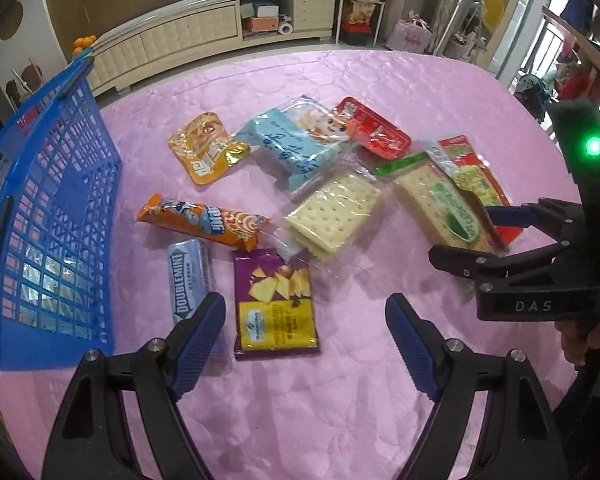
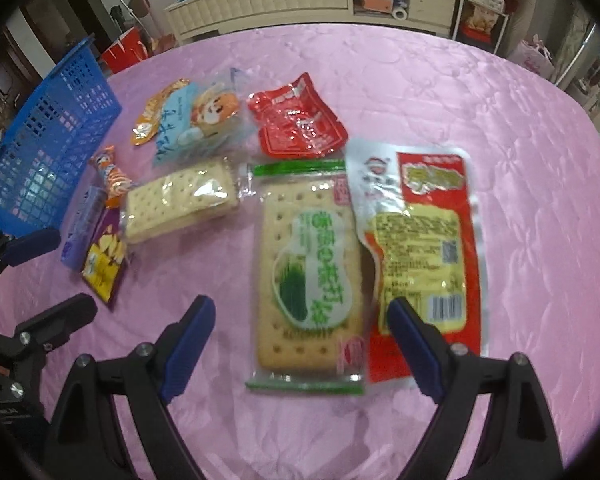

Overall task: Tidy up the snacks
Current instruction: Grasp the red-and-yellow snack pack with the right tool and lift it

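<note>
Several snack packs lie on a pink cloth. My left gripper (image 1: 305, 304) hovers open over a purple chip packet (image 1: 276, 304), with a Doublemint gum pack (image 1: 190, 280) at its left finger. An orange tube snack (image 1: 204, 220) and a clear cracker pack (image 1: 334, 214) lie beyond. My right gripper (image 2: 300, 308) is open above a green-printed cracker pack (image 2: 308, 276); a red-and-yellow packet (image 2: 424, 248) lies under its right finger. Neither gripper holds anything. A blue mesh basket (image 1: 60, 160) stands at the left.
Farther back lie a red packet (image 2: 296, 120), a light blue packet (image 1: 292, 144) and an orange pouch (image 1: 206, 148). Something silvery shows through the basket's mesh. A cream cabinet (image 1: 204, 28) stands beyond the table's far edge.
</note>
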The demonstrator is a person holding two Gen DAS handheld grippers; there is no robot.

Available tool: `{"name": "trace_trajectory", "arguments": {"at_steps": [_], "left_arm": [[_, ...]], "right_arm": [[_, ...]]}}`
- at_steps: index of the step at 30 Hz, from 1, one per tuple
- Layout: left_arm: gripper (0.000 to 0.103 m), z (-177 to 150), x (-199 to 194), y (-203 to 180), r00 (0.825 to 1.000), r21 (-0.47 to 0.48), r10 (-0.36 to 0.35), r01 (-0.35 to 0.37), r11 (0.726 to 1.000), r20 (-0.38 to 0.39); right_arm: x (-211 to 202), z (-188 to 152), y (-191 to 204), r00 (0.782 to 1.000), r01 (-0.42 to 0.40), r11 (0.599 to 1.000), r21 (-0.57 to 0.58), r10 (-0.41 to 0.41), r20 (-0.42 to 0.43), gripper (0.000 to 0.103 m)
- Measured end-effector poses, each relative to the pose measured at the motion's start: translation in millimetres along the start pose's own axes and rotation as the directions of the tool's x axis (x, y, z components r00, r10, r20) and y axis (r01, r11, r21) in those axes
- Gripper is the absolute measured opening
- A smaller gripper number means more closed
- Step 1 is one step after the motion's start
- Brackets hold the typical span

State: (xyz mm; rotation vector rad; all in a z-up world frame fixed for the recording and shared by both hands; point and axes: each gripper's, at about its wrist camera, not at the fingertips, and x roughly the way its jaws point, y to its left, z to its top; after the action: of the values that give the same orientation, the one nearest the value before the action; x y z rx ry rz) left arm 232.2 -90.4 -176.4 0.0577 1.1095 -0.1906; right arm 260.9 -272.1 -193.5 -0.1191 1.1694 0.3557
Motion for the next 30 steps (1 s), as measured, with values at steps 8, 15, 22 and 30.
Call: {"name": "trace_trajectory", "arguments": {"at_steps": [8, 15, 22, 30], "left_arm": [[0.08, -2.1, 0.0, 14.3, 1.0, -0.016, 0.023, -0.024, 1.0, -0.005], [0.08, -1.6, -5.3, 13.8, 0.999, -0.01, 0.032, -0.032, 0.999, -0.002], [0.08, 12.2, -15.1, 8.4, 0.999, -0.013, 0.048, -0.048, 0.999, 0.016], [0.08, 15.1, -26.4, -2.9, 0.998, -0.012, 0.045, -0.045, 0.999, 0.044]], "right_arm": [[2.9, 7.6, 8.1, 0.994, 0.101, 0.992, -0.079, -0.096, 0.058, 0.067], [-16.2, 1.0, 8.2, 0.99, 0.065, 0.991, -0.12, -0.049, 0.129, 0.034], [-22.4, 2.2, 4.9, 0.989, 0.022, 0.995, -0.096, -0.008, 0.145, 0.027], [-33.6, 8.9, 1.0, 0.98, -0.035, 0.998, -0.055, 0.045, 0.192, 0.014]]}}
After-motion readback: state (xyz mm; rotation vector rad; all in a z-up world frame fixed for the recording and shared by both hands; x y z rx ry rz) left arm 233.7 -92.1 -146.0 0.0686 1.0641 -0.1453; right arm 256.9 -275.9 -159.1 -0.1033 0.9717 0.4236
